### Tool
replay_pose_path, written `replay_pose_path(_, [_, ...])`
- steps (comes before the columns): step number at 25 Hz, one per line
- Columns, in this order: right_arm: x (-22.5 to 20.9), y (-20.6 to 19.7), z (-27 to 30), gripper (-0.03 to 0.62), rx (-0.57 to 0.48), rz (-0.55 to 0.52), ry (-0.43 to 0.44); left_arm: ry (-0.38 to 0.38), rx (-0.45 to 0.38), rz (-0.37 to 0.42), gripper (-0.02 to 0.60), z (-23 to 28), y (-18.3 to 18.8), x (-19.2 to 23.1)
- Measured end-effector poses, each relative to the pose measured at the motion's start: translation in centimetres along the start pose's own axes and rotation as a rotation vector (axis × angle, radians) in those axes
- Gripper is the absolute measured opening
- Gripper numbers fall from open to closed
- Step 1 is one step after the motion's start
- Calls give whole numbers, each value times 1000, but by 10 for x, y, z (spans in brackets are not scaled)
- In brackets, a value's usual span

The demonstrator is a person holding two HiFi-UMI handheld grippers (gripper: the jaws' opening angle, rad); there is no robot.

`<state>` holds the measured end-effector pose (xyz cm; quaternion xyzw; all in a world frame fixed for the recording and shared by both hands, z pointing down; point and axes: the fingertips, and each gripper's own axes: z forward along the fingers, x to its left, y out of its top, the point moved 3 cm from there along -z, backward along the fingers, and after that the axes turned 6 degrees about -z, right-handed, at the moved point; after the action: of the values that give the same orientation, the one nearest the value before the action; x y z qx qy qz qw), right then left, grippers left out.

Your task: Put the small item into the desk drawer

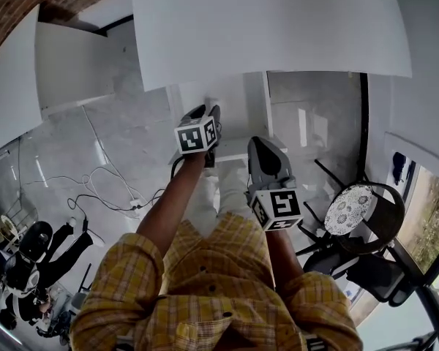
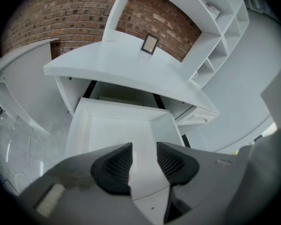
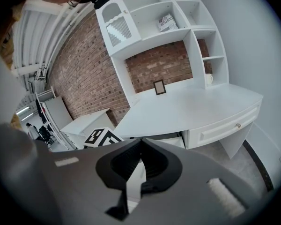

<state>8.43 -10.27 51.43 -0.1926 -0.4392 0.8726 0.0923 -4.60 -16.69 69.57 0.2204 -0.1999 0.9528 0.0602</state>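
A rough red brick wall [image 3: 89,74] backs a smooth white desk [image 2: 131,64] with a curved top and a tall hutch of open shelves [image 3: 178,22]. The floor [image 1: 132,123] is glossy grey stone tile. Under the desk top the desk drawer [image 2: 126,135] stands pulled out: a shallow white box with straight walls, its floor bare where it shows. The small item cannot be made out in any view. Just beside it to the right, a second drawer [image 3: 227,125] with a small knob is shut.

At the right of the head view stands a black chair [image 1: 351,209] with a round, flower-patterned seat. The person's sleeves [image 1: 205,291] are yellow plaid.

The left gripper [image 2: 144,146] hangs over the pulled-out drawer, its ribbed black pads standing well apart with nothing between them. The right gripper [image 3: 140,142] points across the desk top, its curved black pads meeting at the tips and gripping nothing.

A small dark picture frame [image 2: 150,43] stands upright on the desk, and thin cables [image 1: 102,189] trail loosely over the tiles.
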Motion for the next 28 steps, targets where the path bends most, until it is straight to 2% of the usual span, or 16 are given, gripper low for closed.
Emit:
replay_pose_path(10, [27, 22, -27, 0, -37, -36, 2, -44, -138, 62, 72, -77, 20, -26])
replay_pose_path(16, [41, 38, -47, 0, -76, -48, -2, -71, -216, 125, 6, -125, 23, -47])
replay_pose_path(28, [66, 81, -94, -2, -186, -85, -27, -143, -379, 211, 5, -224, 34, -91])
